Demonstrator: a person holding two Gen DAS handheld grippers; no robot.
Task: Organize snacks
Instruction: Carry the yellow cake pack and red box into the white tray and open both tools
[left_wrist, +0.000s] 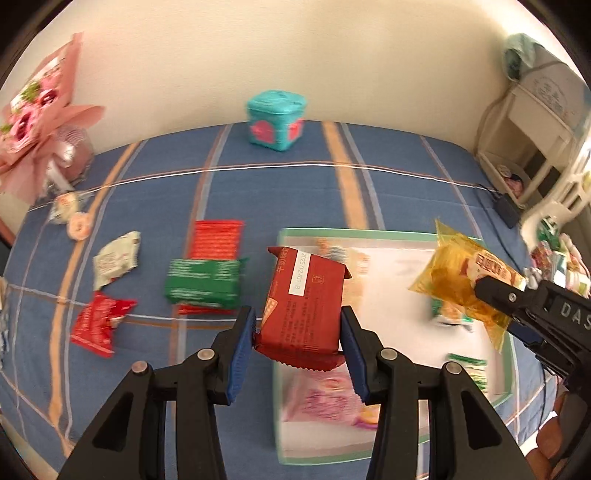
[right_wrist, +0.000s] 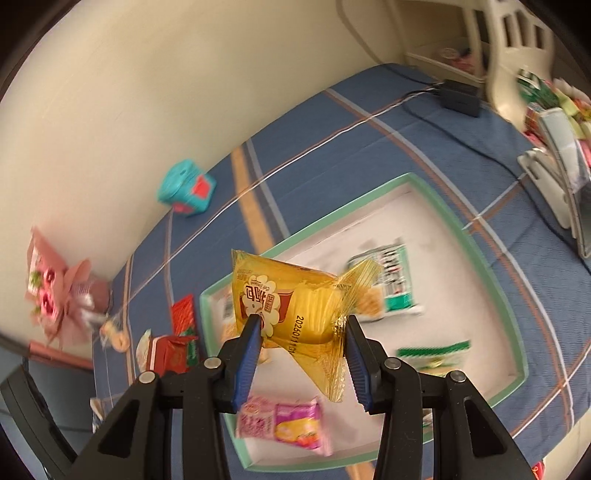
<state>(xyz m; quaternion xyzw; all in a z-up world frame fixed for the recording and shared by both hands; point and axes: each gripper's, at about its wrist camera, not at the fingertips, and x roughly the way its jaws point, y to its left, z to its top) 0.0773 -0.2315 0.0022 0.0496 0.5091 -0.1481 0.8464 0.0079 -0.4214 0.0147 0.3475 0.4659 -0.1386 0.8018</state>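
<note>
— Holding both packets over the tray (left_wrist: 369, 233), why?
— Left gripper (left_wrist: 298, 326) clamps the red packet (left_wrist: 306, 295), right gripper (right_wrist: 301, 341) pinches the yellow packet (right_wrist: 295, 299); both likely about to drop inside.

Both wrist views overlook, somewhat blurred, tray (left_wrist: 508, 373).

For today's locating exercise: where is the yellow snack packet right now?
The yellow packet is held in the right tongs above the white tray; in the left wrist view it hangs at the right, beside the red packet.
</note>
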